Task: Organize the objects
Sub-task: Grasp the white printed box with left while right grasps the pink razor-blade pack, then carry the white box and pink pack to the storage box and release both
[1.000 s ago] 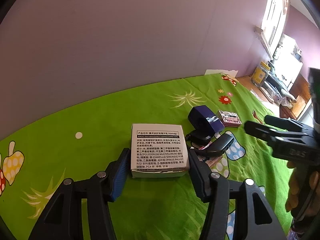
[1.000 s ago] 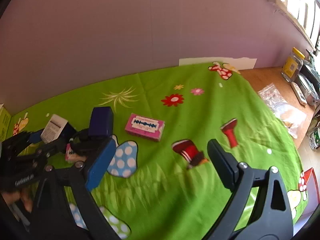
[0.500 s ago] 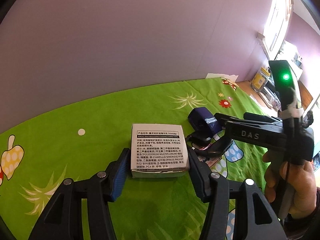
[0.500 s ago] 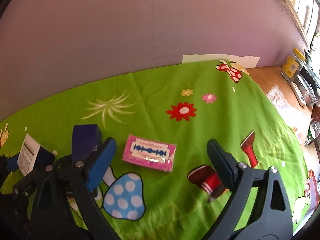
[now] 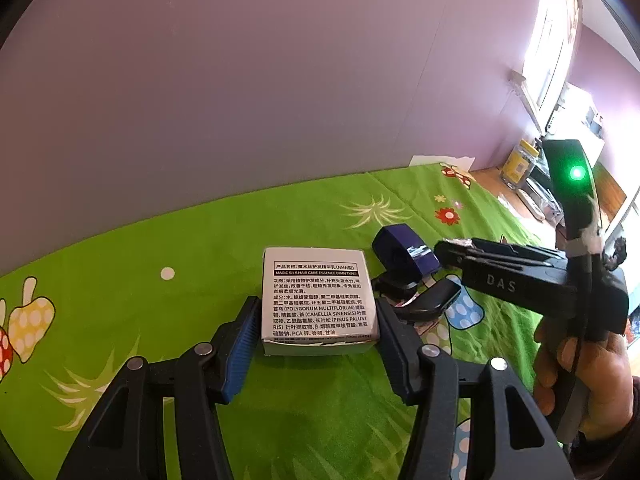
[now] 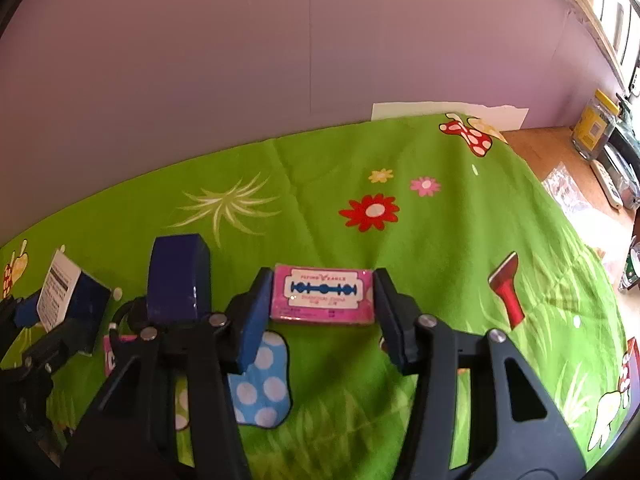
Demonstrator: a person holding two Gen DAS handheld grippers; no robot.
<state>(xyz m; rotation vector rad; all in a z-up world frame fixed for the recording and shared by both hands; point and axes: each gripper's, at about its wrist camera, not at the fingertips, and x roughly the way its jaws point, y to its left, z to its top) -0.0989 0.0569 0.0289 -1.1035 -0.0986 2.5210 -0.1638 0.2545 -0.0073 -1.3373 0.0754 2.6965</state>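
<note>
Right view alone shows my right gripper (image 6: 322, 312) closing around the pink razor-blade box (image 6: 323, 295), reached since 1 second ago. Left gripper (image 5: 314, 330) clamps the white box (image 5: 318, 300).

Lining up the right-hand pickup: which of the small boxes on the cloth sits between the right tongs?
The flat pink razor-blade box, lying between the closing right tongs. The white text-covered box sits in the left tongs; the dark blue box stands aside.
</note>
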